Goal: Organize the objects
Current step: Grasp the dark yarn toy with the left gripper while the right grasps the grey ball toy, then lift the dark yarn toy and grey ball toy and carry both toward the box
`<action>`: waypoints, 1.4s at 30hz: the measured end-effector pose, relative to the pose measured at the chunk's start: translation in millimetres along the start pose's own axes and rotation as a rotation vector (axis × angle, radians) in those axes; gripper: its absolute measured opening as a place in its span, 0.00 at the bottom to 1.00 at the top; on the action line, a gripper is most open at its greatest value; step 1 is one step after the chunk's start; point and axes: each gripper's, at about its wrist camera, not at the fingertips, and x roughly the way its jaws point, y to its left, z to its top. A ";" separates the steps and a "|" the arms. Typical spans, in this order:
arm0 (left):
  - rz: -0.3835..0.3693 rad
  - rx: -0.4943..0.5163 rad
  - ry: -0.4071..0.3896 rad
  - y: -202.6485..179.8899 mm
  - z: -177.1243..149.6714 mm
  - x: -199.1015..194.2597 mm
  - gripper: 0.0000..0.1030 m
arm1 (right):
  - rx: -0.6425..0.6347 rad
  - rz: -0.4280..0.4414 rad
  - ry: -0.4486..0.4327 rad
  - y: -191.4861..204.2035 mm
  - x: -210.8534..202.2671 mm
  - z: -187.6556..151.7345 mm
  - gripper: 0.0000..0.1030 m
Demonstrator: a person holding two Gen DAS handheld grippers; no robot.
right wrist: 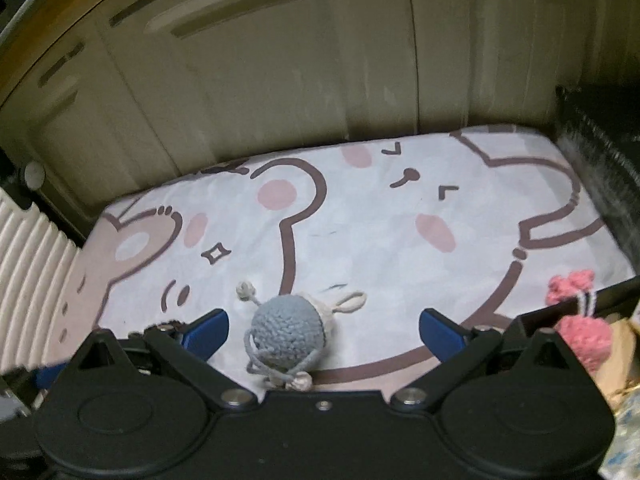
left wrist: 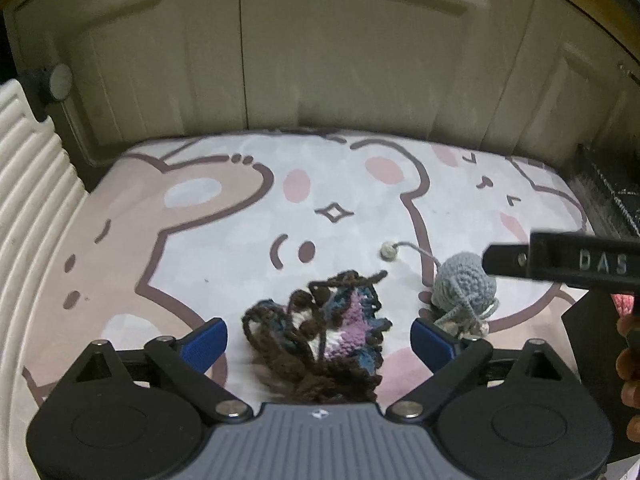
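Note:
A brown, purple and blue crochet piece (left wrist: 324, 336) lies on the cartoon-print mat (left wrist: 224, 240), between the wide-set blue pads of my left gripper (left wrist: 320, 344), which is open and not touching it. A grey crochet ball with cords (left wrist: 464, 286) lies just right of it. In the right wrist view the same grey ball (right wrist: 286, 334) sits between the fingers of my right gripper (right wrist: 324, 338), nearer the left pad (right wrist: 208, 334); the jaws are open and apart from it. A pink crochet toy (right wrist: 582, 328) lies at the right edge.
Cream cabinet doors (left wrist: 320, 60) stand behind the mat. A white ribbed panel (left wrist: 28, 184) rises at the left. A dark mesh basket (right wrist: 600, 168) borders the right side. The right gripper's body (left wrist: 568, 264) and a hand (left wrist: 630, 368) show at the left wrist view's right edge.

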 end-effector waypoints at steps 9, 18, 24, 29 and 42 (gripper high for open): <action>-0.007 0.000 0.069 -6.7 -4.5 21.8 0.83 | 0.069 0.046 0.068 -0.7 32.2 -6.1 0.79; -0.041 -0.039 0.119 2.6 -3.3 31.3 0.50 | 0.093 0.075 0.116 6.1 46.1 -7.5 0.53; -0.038 -0.043 0.137 4.3 -0.5 27.9 0.45 | 0.063 0.056 0.115 9.7 40.9 -6.0 0.50; -0.020 -0.061 0.121 7.7 4.5 15.4 0.44 | 0.054 0.050 0.080 6.4 23.4 -4.0 0.49; 0.006 -0.110 0.035 12.2 15.9 -40.5 0.44 | -0.007 0.051 -0.008 10.2 -38.8 -2.1 0.49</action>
